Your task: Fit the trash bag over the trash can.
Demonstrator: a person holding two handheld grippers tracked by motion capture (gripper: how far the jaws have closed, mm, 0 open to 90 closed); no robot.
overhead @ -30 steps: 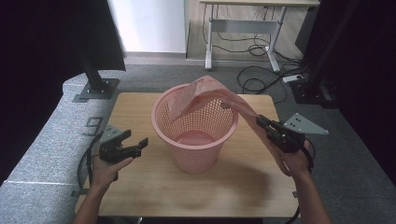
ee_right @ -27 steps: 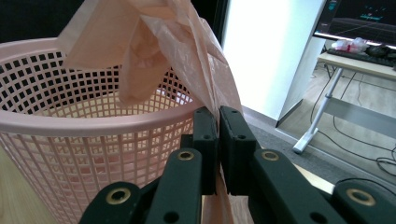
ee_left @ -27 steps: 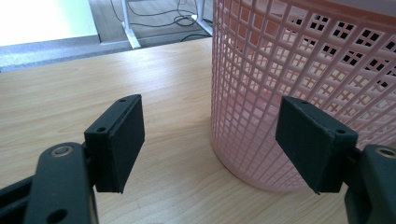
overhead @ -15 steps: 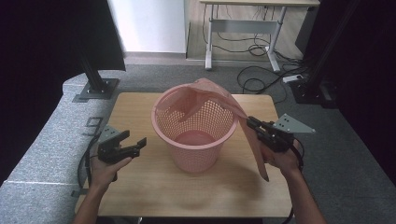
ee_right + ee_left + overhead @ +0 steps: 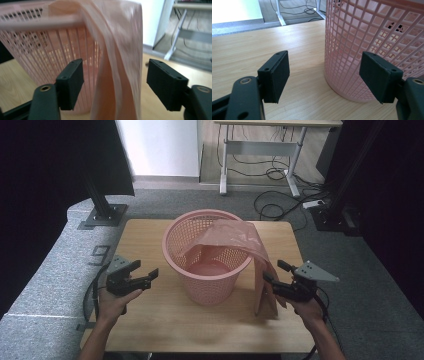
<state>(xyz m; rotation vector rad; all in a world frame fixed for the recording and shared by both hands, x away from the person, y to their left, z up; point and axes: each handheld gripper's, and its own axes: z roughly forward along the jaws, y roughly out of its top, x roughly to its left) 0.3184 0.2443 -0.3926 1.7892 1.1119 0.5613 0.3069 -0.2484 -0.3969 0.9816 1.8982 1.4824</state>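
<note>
Pink bag (image 5: 117,75) hangs between right tool (image 5: 113,82) open jaws.

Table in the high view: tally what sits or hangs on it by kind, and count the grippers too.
Pink mesh baskets: 1, the basket standing mid-table.
Pink plastic bags: 1, the bag draped over the basket rim and hanging down its right side.
Black grippers: 2, the left gripper and the right gripper, both open.
Total: 4.
</note>
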